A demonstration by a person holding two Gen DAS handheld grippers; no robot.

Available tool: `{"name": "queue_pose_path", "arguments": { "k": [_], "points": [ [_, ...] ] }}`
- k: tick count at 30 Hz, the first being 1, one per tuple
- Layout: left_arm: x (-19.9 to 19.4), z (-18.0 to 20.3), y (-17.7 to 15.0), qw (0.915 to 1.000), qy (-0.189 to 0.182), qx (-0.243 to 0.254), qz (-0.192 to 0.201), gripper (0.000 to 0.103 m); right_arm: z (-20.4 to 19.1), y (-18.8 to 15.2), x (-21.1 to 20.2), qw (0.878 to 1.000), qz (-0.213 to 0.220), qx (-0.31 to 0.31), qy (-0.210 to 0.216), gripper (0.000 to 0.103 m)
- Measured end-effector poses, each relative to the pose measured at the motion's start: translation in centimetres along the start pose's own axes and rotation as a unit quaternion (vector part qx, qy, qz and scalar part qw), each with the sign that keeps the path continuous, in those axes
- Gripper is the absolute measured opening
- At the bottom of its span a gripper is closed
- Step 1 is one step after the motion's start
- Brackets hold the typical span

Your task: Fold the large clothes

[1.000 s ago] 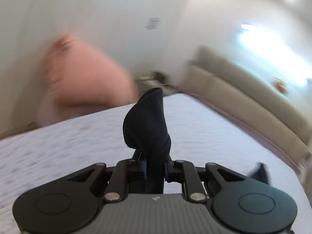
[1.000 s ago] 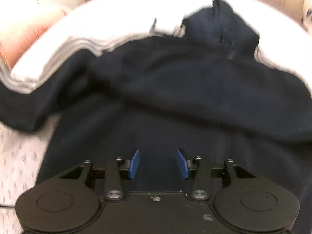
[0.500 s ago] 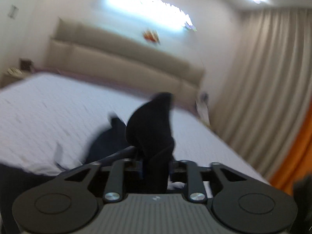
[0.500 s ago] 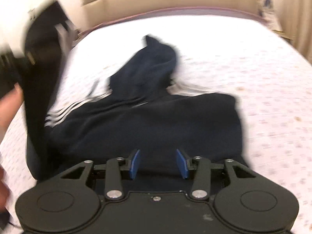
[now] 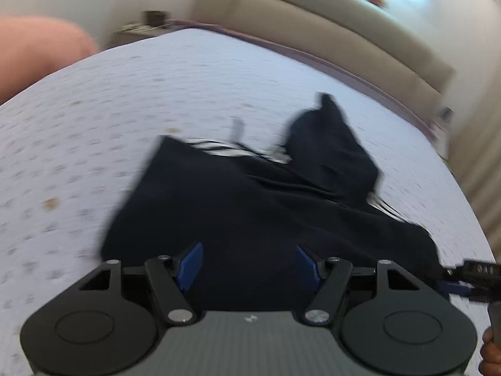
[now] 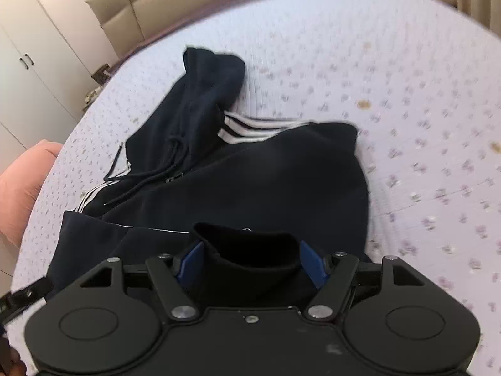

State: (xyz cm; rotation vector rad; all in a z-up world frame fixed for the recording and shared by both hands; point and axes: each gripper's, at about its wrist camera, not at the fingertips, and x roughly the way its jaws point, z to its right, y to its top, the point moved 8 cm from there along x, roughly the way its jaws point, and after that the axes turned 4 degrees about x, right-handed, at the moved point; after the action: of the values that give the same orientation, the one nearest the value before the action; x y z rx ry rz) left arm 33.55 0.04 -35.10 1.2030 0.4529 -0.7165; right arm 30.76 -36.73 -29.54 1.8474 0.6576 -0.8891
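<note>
A dark navy hooded jacket lies spread on the bed, which is covered by a white sheet with a small repeating print. In the right wrist view the jacket is sharp: the hood extends toward 11 o'clock, a drawstring trails from it toward 8 o'clock, and white sleeve stripes lie just at the hood's base. The left wrist view is motion-blurred and shows the same jacket with its hood toward 1 o'clock; the drawstring cannot be made out there. The left tool has its jaws opening; the blue pads stand apart above the dark fabric and are not pressing on it. The right tool also has its jaws opening; a raised fold of the jacket's edge sits between its blue pads, with no firm pinch visible. Only the left wrist view shows a bedside stand at 11 o'clock and part of the other tool at 3 o'clock. Only the right wrist view shows a white wardrobe at 10 o'clock. Both views show the beige padded headboard beyond the bed and a pink cushion at the left edge.
</note>
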Motion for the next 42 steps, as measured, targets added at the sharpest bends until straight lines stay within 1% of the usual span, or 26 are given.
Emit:
{"name": "queue_pose_path", "arguments": {
  "k": [2, 4, 7, 8, 10, 12, 14, 18, 20, 21, 22, 23, 24, 25, 26, 27, 29, 31, 32, 34, 35, 37, 38, 40, 41, 42],
  "points": [
    [-0.5, -2.2, 0.2, 0.9997, 0.015, -0.020, 0.006, 0.067, 0.6, -0.2, 0.2, 0.999, -0.017, 0.036, 0.022, 0.081],
    [-0.7, -3.3, 0.4, 0.9994, 0.019, -0.029, 0.004, 0.067, 1.0, -1.1, -0.5, 0.995, -0.034, 0.077, 0.047, 0.082],
    [-0.5, -3.5, 0.4, 0.9994, 0.014, -0.032, -0.001, 0.067, 1.7, -3.0, -1.6, 0.989, -0.067, 0.113, 0.067, 0.082],
    [-1.1, -3.2, 0.0, 0.9995, 0.009, -0.032, -0.004, 0.067, 1.9, -3.8, -1.8, 0.988, -0.079, 0.116, 0.065, 0.082],
    [-1.0, -2.5, -0.4, 0.9996, -0.001, -0.027, -0.010, 0.067, 1.9, -5.0, -2.1, 0.987, -0.092, 0.117, 0.064, 0.082],
    [-1.0, -1.9, -0.7, 0.9996, -0.010, -0.022, -0.014, 0.067, 1.7, -5.3, -2.0, 0.988, -0.086, 0.110, 0.062, 0.082],
    [-0.6, -1.6, -0.8, 0.9995, -0.016, -0.019, -0.018, 0.067, 1.6, -4.6, -1.3, 0.989, -0.078, 0.114, 0.052, 0.083],
    [-0.3, -1.6, -0.7, 0.9993, -0.025, -0.015, -0.022, 0.067, 0.2, -2.7, -1.1, 0.987, -0.054, 0.130, 0.079, 0.083],
    [-0.5, -1.5, -0.8, 0.9992, -0.029, -0.012, -0.023, 0.067, 0.0, -2.1, -0.9, 0.987, -0.044, 0.137, 0.065, 0.086],
    [-0.4, -1.5, -0.8, 0.9992, -0.031, -0.011, -0.024, 0.067, 0.2, -2.1, -0.4, 0.987, -0.044, 0.145, 0.045, 0.086],
    [-0.4, -1.5, -0.8, 0.9991, -0.031, -0.011, -0.025, 0.067, 0.4, -2.0, 0.4, 0.987, -0.051, 0.150, 0.026, 0.086],
    [-0.4, -1.5, -0.8, 0.9991, -0.032, -0.012, -0.025, 0.067, 0.4, -1.8, 1.0, 0.986, -0.056, 0.153, 0.025, 0.085],
    [-0.4, -1.5, -0.8, 0.9991, -0.033, -0.013, -0.024, 0.067, 0.1, -1.5, 1.4, 0.986, -0.052, 0.154, 0.037, 0.081],
    [-0.4, -1.4, -0.8, 0.9991, -0.034, -0.013, -0.023, 0.067, -0.2, -1.3, 1.6, 0.987, -0.047, 0.146, 0.040, 0.052],
    [-0.4, -1.4, -0.8, 0.9991, -0.035, -0.013, -0.021, 0.066, -0.5, -1.3, 1.8, 0.989, -0.053, 0.134, 0.030, 0.014],
    [-0.4, -1.3, -0.7, 0.9991, -0.036, -0.012, -0.020, 0.065, -1.2, -1.1, 1.9, 0.991, -0.051, 0.121, 0.026, 0.013],
    [-0.3, -1.3, -0.4, 0.9991, -0.039, -0.009, -0.014, 0.064, -2.8, -0.2, 0.9, 0.995, -0.022, 0.093, 0.040, 0.013],
    [0.0, -1.1, 0.4, 0.9991, -0.043, -0.005, -0.005, 0.063, -5.0, 1.4, -1.2, 0.998, 0.024, 0.039, 0.047, 0.013],
    [0.2, -0.9, 1.1, 0.9990, -0.045, -0.002, 0.002, 0.063, -5.9, 2.4, -2.3, 0.998, 0.048, 0.018, 0.046, 0.013],
    [0.6, -0.5, 2.5, 0.9986, -0.048, 0.003, 0.021, 0.060, -7.1, 5.0, -5.1, 0.993, 0.106, -0.015, 0.043, 0.013],
    [1.0, -0.2, 3.1, 0.9984, -0.047, 0.006, 0.030, 0.058, -7.0, 5.9, -6.2, 0.991, 0.127, -0.022, 0.040, 0.013],
    [2.3, 0.3, 4.1, 0.9982, -0.046, 0.013, 0.035, 0.057, -6.3, 7.2, -7.5, 0.987, 0.153, -0.032, 0.028, 0.013],
    [3.2, 0.5, 4.2, 0.9986, -0.043, 0.015, 0.029, 0.057, -5.5, 7.3, -7.3, 0.987, 0.154, -0.032, 0.014, 0.013],
    [5.4, 0.2, 3.8, 0.9996, -0.025, 0.014, 0.006, 0.057, -2.9, 6.8, -5.3, 0.991, 0.130, -0.016, -0.020, 0.013],
    [6.6, -0.1, 3.2, 0.9997, -0.017, 0.012, -0.012, 0.057, -1.6, 6.3, -3.8, 0.993, 0.108, -0.001, -0.036, 0.017],
    [7.5, -0.3, 2.7, 0.9996, -0.010, 0.013, -0.024, 0.056, -0.4, 5.6, -2.1, 0.995, 0.084, 0.006, -0.052, 0.024]
  ]
}}
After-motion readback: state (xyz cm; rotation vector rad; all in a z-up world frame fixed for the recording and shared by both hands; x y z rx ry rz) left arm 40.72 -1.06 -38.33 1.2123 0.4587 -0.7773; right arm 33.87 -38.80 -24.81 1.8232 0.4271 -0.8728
